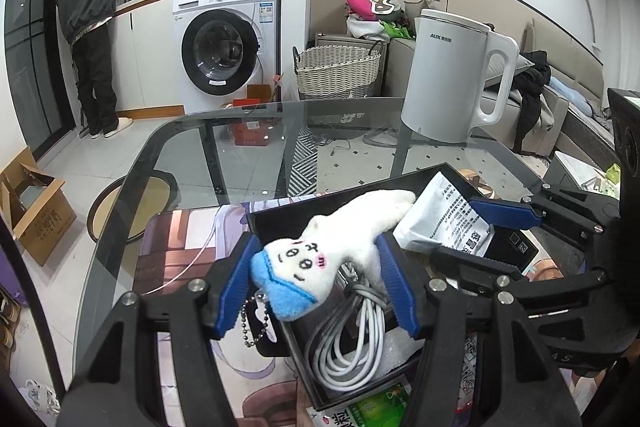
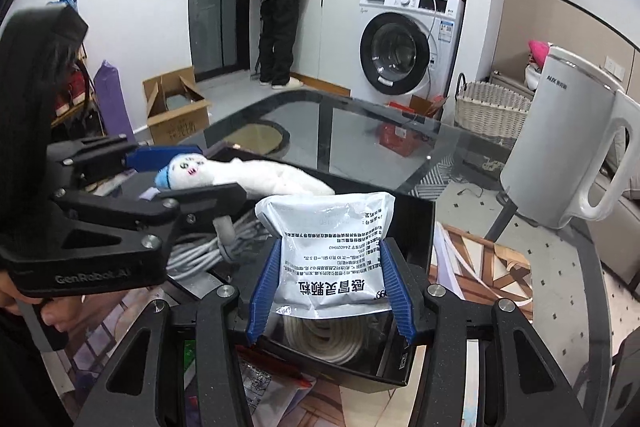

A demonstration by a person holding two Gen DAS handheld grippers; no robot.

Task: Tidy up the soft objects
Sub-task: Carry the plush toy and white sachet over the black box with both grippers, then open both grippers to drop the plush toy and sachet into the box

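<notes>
Left wrist view: the plush toy (image 1: 340, 247) is clamped at its head by the left gripper (image 1: 316, 287) above the black box (image 1: 276, 223), apparently for placing.

Right wrist view: the white sachet (image 2: 332, 247) is pinched by the right gripper (image 2: 330, 295) over the same box, where 2 cable coils (image 2: 320, 339) lie.

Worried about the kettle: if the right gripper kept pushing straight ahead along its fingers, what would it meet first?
Probably not the kettle, which stands off to the right. The right gripper, holding the white packet, would likely meet the black box's far wall first; depth is unclear.
</notes>
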